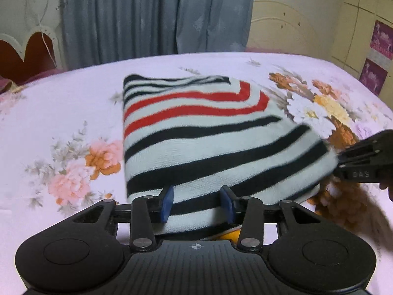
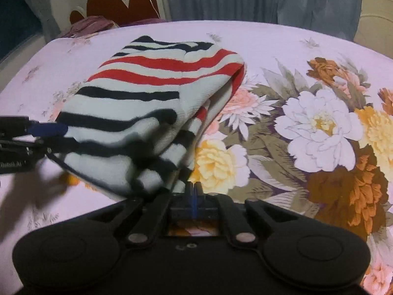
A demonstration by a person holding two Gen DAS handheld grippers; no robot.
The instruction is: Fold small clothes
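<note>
Through my left wrist camera, the striped sweater (image 1: 196,132) lies folded on the flowered bed sheet (image 1: 61,103), white with black and red bands. My left gripper (image 1: 196,202) has its fingers apart around the near hem.

On the right wrist camera, my right gripper (image 2: 194,189) has its fingers pressed together, pinching the sweater's raised near corner.

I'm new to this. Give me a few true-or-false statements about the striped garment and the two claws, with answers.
1. The sweater has black and red stripes. True.
2. It lies on a bare wooden table. False: it lies on a flowered bedsheet.
3. The left claw has its blue pads spread wide. True, with the near edge of the sweater lying between them.
4. The right claw is wide open. False: its tips are closed together at the sweater's corner.
5. The sweater is folded into layers. True.
</note>
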